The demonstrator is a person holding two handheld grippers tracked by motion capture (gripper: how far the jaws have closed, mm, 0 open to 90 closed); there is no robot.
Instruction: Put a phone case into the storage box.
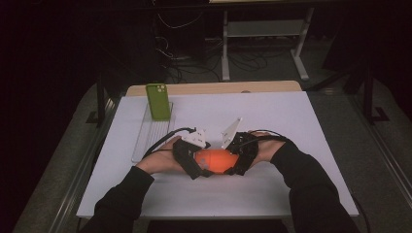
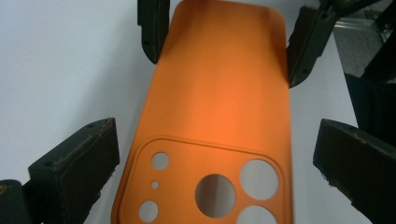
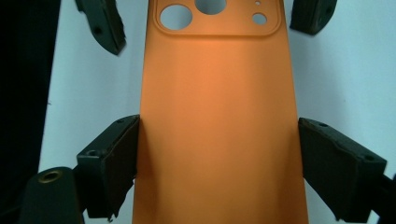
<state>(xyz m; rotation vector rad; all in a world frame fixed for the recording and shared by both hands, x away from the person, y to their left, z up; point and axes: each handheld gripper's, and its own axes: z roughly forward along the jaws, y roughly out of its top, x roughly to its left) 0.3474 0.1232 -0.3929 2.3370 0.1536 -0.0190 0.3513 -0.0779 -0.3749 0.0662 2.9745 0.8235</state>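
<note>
We are seeing the right gripper (image 3: 217,163) with its fingers (image 3: 112,163) closed on the two long edges of the orange phone case (image 3: 217,116): in the right gripper view both pads are lying against the plain end of the case. The left gripper (image 2: 215,168) is straddling the opposite end, the one with the camera cut-outs. In the left gripper view its fingers (image 2: 79,163) are standing apart from the case edges, with white bench showing in the gap on each side, so we are reading them as open and not gripping.

In the high view the left gripper (image 1: 192,160) and the right gripper (image 1: 243,155) are facing each other across the orange phone case (image 1: 216,161), which is lying lengthwise between them, near the front middle of the bench (image 1: 272,116). Whether the case is resting on the bench or hanging just above it, we cannot tell.

Further out, a person's dark sleeves (image 1: 311,184) are entering from the near edge. Towards the far left of the bench a green phone case (image 1: 158,101) is standing upright at the back end of a clear tray (image 1: 148,136), well apart from both grippers.
</note>
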